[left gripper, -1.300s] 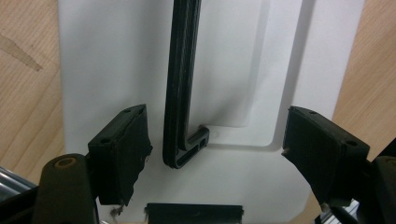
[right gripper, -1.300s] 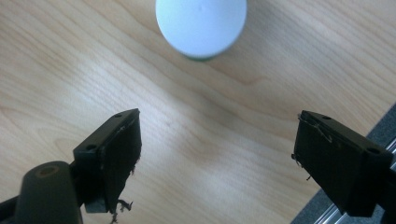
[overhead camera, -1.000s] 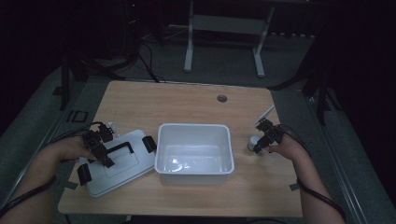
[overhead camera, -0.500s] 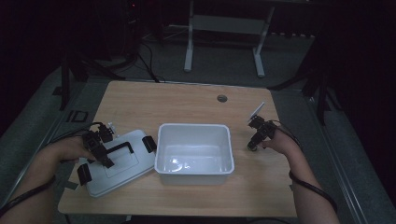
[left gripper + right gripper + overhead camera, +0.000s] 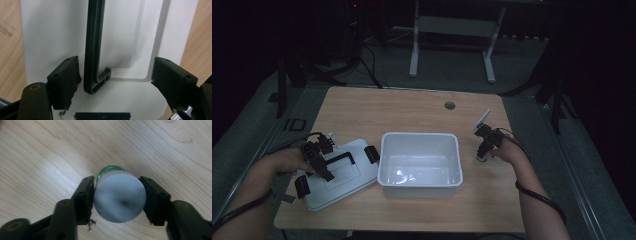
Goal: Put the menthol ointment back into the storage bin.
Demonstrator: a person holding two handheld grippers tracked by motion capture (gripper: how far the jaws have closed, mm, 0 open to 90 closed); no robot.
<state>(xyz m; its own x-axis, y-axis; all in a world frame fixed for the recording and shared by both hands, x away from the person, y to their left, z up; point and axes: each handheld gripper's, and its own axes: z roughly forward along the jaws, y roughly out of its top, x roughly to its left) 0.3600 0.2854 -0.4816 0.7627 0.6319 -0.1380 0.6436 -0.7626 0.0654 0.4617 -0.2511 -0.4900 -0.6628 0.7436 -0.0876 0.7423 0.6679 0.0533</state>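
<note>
Right gripper view: your right gripper [image 5: 119, 197] jaws clench the small white green-capped bottle [image 5: 120, 196], left gripper [image 5: 120, 80] released; next, carry it into the white plastic bin [image 5: 419, 181].

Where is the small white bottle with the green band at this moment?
The small white bottle is clamped between the jaws of the right gripper, at the table's right side in the high view, just right of the white bin.

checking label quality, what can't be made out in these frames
- White cylinder, right gripper view: blurred end face; sides hidden by the jaws of the right gripper.
- Black handle, left gripper view: top cut by frame edge.
- Bin, high view: dim light hides whether anything is inside.
</note>
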